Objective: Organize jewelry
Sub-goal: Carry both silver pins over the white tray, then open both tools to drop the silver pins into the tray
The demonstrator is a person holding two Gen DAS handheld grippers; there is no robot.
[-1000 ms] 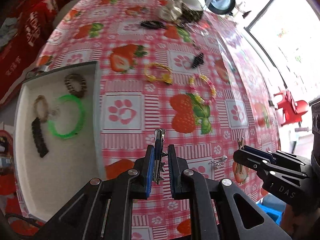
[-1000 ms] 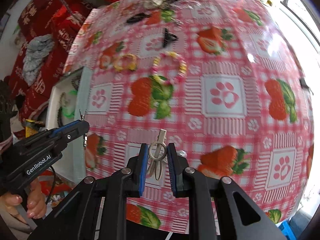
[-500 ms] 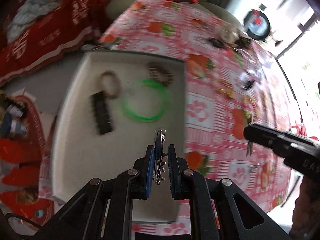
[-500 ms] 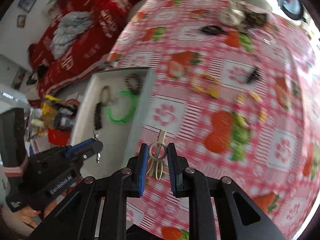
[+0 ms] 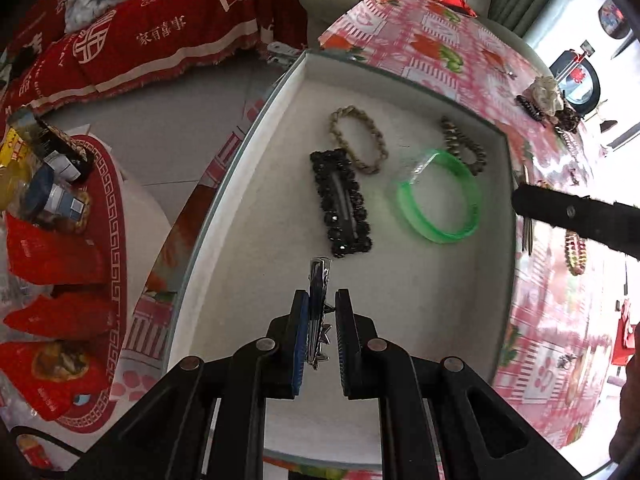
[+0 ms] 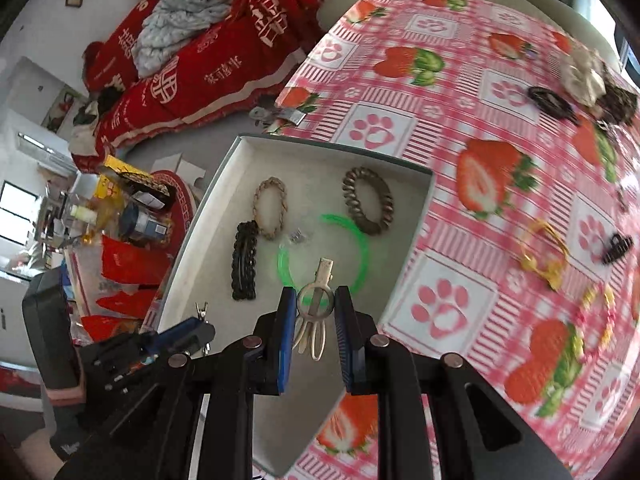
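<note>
**Both grippers over the tray, each pinching a hair clip**

Left wrist view: The left gripper [image 5: 320,328] points steeply down over the white tray [image 5: 280,92]. Its jaws are pressed together on a silver hair clip [image 5: 318,312], held edge-on between the blue pads, with the clip's tip projecting beyond the fingertips. On the tray floor lie a black beaded barrette [image 5: 341,204], a beige braided hair tie [image 5: 359,144], a brown spiral hair tie [image 5: 464,146] and a green bangle [image 5: 440,198]. The brown tie touches the bangle's far rim; the beige tie touches the barrette's far end. The right gripper's dark finger [image 5: 576,216] enters from the right edge, above the tray's right wall. The tray sits on a tablecloth [image 5: 440,40] with a pink strawberry and paw-print pattern. Further jewelry lies on the cloth beyond the tray, too small to identify.

Right wrist view: The right gripper [image 6: 316,320] is also above the tray [image 6: 224,176], near its right wall. Its jaws pinch a pale metal clip with a ring [image 6: 316,300]; the clip's flat end points forward over the green bangle [image 6: 360,248]. The left gripper [image 6: 192,332] appears at lower left, over the tray's near-left part, with its clip tip showing. On the tablecloth [image 6: 376,132] right of the tray lie a yellow bracelet [image 6: 544,256], a small black claw clip [image 6: 618,246] and a beaded pastel bracelet [image 6: 596,320], blurred.
</note>
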